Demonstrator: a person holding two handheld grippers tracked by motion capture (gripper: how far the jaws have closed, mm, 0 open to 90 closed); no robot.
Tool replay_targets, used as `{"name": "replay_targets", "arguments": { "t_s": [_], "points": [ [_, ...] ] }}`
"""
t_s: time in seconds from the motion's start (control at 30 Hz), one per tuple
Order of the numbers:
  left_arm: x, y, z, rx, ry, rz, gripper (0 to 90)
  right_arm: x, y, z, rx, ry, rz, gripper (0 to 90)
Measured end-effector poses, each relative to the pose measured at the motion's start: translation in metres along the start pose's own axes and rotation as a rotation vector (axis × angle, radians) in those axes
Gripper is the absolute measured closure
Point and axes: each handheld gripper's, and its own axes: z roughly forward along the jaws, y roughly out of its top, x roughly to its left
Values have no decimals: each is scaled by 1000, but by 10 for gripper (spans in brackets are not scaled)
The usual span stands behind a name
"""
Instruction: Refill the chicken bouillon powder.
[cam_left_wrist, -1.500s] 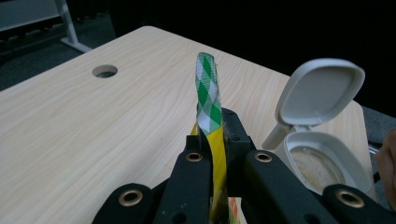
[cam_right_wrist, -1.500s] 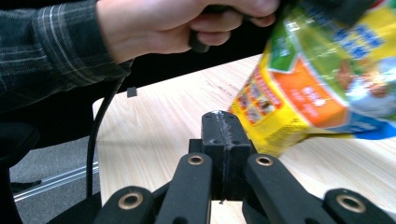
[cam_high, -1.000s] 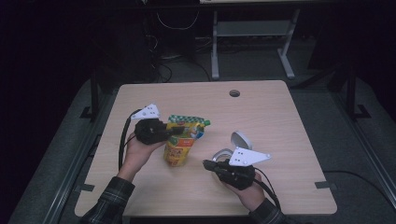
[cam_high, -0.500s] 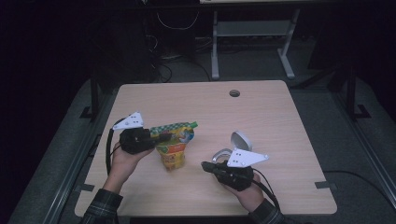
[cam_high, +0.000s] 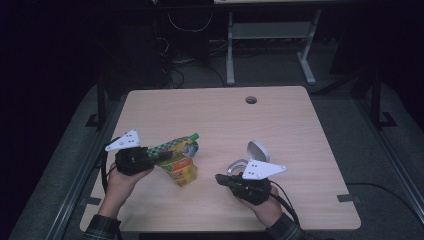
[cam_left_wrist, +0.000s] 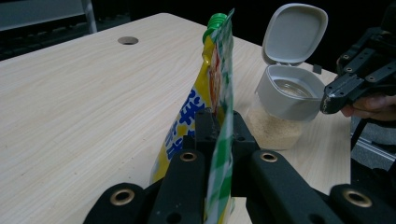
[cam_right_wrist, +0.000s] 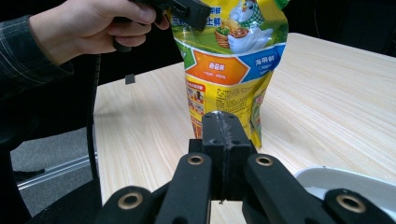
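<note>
Left claw (cam_high: 159, 157) pinching pouch (cam_high: 181, 161) edge, right claw (cam_high: 223, 179) pressed together — table (cam_high: 280, 130) beyond bare

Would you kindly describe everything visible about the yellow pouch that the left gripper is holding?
The pouch is a glossy, flexible stand-up bag, mainly yellow with a green-and-white checked top edge, a green screw cap at one upper corner, and printed panels in orange, blue and green beside a cartoon bird with a basket. It stands roughly upright, leaning a little, with its base on the table. The left gripper is shut on its upper edge. The open-lidded container of pale granules stands apart from it.
</note>
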Motion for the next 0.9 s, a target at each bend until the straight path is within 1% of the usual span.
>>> {"name": "replay_targets", "arguments": {
  "t_s": [0.07,0.1,0.13,0.17,0.23,0.3,0.33,0.37,0.4,0.47,0.53,0.57,0.6,0.67,0.8,0.9],
  "points": [
    [0,-3,-1,1,-2,-2,816,0,0,-1,2,-1,1,899],
    [0,-5,-1,4,1,-7,756,0,-1,-1,6,-1,2,899],
    [0,-6,-1,15,0,-5,715,0,-1,-2,7,0,3,898],
    [-1,-8,-1,17,-3,-11,672,-1,-2,-4,7,-2,1,898],
    [-2,-13,-3,18,-7,-8,602,-2,-2,-8,8,-4,0,899],
    [-3,-17,-4,37,-7,-12,518,-3,-3,-12,6,-8,3,898],
    [-3,-19,-5,53,-4,-8,480,-4,-3,-14,8,-10,2,899],
    [-4,-20,-5,56,0,-14,447,-4,-3,-16,11,-14,-1,898],
    [-4,-23,-7,63,9,-7,423,-5,-4,-18,12,-19,-4,899],
    [-5,-29,-10,73,23,-14,354,-6,-6,-23,17,-25,-6,898],
    [-6,-35,-12,86,32,-9,319,-8,-8,-27,21,-33,-3,899],
    [-6,-38,-13,88,34,-17,289,-10,-9,-31,22,-35,3,898],
    [-6,-41,-14,102,40,-16,278,-11,-10,-33,26,-39,5,898],
    [-7,-46,-16,108,50,-14,264,-14,-13,-39,31,-43,11,898],
    [-8,-57,-16,116,68,-31,249,-18,-16,-50,32,-46,22,898],
    [-9,-63,-15,138,72,-28,237,-19,-19,-55,31,-55,23,898]
  ]
}}
